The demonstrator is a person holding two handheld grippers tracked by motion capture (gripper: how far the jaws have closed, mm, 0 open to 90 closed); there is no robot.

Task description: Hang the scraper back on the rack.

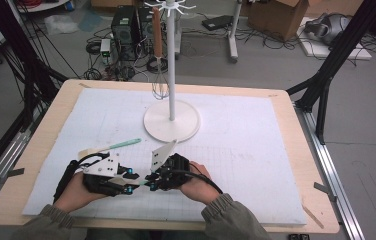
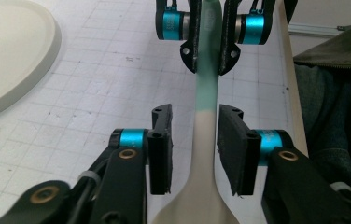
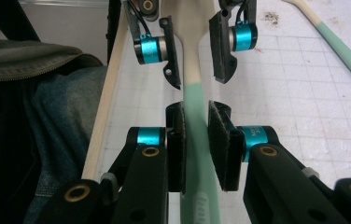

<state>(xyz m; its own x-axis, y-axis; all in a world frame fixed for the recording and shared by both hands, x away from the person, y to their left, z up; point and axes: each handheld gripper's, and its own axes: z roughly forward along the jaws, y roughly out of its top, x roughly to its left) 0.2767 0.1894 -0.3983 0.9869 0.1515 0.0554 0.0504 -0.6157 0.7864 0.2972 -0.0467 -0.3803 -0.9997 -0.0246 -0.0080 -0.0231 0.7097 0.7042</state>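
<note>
Spatula (image 3: 197,100): cream blade end, mint-green handle, held level over the mat (image 1: 256,150) betw both grippers. Right gripper (image 3: 196,140) pinches the handle; left gripper (image 2: 193,144) jaws spread around the cream neck, not touching. Blade cut off.

Near edge, centre: we see the left gripper (image 1: 126,181) and right gripper (image 1: 152,183) nose to nose, with the spatula (image 2: 206,126) bridging them; no passage between the two.

Just beyond them a second spatula (image 1: 112,146) lies slantwise on the white mat (image 1: 246,150), blocking a straight push forward from the left hand.

Farther back, mid-table, the round base (image 1: 171,121) of the white stand (image 1: 171,60) sits squarely in the way; a whisk (image 1: 159,75) hangs just left of the pole, low above the mat.

The mat's right half is open ground as far as the table edge (image 1: 306,165). The far left corner is bare too.
</note>
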